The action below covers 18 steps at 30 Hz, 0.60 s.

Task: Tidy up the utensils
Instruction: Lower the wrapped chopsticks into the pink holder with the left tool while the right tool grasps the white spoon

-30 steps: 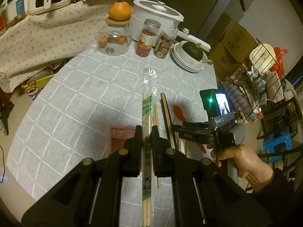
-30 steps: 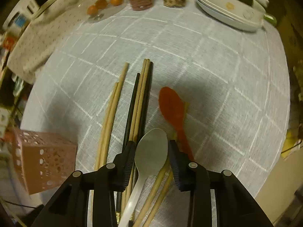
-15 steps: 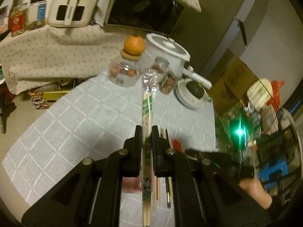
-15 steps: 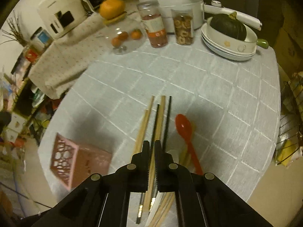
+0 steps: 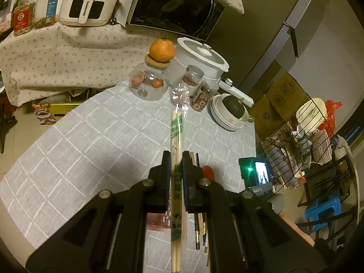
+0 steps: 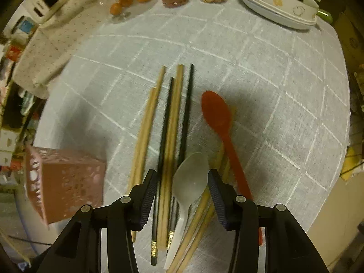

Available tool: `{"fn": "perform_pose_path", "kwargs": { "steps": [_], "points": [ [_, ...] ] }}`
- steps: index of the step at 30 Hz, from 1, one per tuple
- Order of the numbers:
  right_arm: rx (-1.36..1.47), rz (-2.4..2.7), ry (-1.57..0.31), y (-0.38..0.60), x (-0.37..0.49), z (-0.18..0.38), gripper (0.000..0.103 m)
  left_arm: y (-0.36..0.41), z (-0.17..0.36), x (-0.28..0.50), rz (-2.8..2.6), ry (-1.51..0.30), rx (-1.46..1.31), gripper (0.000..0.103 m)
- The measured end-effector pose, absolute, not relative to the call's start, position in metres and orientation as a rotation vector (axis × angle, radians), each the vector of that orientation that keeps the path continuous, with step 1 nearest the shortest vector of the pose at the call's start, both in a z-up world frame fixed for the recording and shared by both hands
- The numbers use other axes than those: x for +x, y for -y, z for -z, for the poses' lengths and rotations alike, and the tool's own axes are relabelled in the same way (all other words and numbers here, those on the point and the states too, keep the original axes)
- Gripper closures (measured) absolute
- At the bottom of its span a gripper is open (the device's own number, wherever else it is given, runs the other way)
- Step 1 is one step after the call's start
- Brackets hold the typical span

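Your left gripper is clamped tight on a wrapped pair of chopsticks, lifted above the grey checked tablecloth. Your right gripper has just been opening and grips nothing; its jaws straddle the white spoon and loose chopsticks below, with the pink holder left of them.

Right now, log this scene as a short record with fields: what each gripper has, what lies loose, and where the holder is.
left gripper: shut on wrapped chopsticks
right gripper: open above white spoon, jaws have just been opening
loose on tablecloth: wooden chopsticks, black chopsticks, red spoon
pink holder: beside the chopsticks, tipped
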State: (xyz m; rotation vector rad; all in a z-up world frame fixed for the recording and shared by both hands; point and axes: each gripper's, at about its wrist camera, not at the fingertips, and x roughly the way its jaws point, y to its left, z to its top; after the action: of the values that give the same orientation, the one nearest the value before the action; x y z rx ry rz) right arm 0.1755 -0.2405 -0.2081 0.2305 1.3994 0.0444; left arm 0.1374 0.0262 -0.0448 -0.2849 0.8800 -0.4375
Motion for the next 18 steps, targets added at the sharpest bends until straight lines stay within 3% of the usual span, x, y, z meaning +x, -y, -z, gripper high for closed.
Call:
{"fn": "perform_pose_path", "kwargs": {
  "steps": [1, 2, 4, 11, 18],
  "points": [
    [0.221, -0.040, -1.408, 0.239, 0.176, 0.211, 0.067, -0.027, 0.045, 0.137, 0.437, -0.881, -0.284, 0.093],
    [0.211, -0.038, -1.417, 0.237, 0.176, 0.213, 0.083, -0.027, 0.045, 0.136, 0.436, -0.882, -0.283, 0.093],
    [0.206, -0.040, -1.413, 0.236, 0.175, 0.213, 0.093, -0.027, 0.045, 0.136, 0.434, -0.882, -0.283, 0.093],
    [0.236, -0.072, -1.295, 0.239, 0.162, 0.184, 0.099, -0.034, 0.036, 0.136, 0.413, -0.813, -0.324, 0.093],
    [0.257, -0.133, -1.104, 0.233, 0.145, 0.130, 0.099, -0.033, 0.032, 0.133, 0.390, -0.564, -0.317, 0.093]
  ]
}}
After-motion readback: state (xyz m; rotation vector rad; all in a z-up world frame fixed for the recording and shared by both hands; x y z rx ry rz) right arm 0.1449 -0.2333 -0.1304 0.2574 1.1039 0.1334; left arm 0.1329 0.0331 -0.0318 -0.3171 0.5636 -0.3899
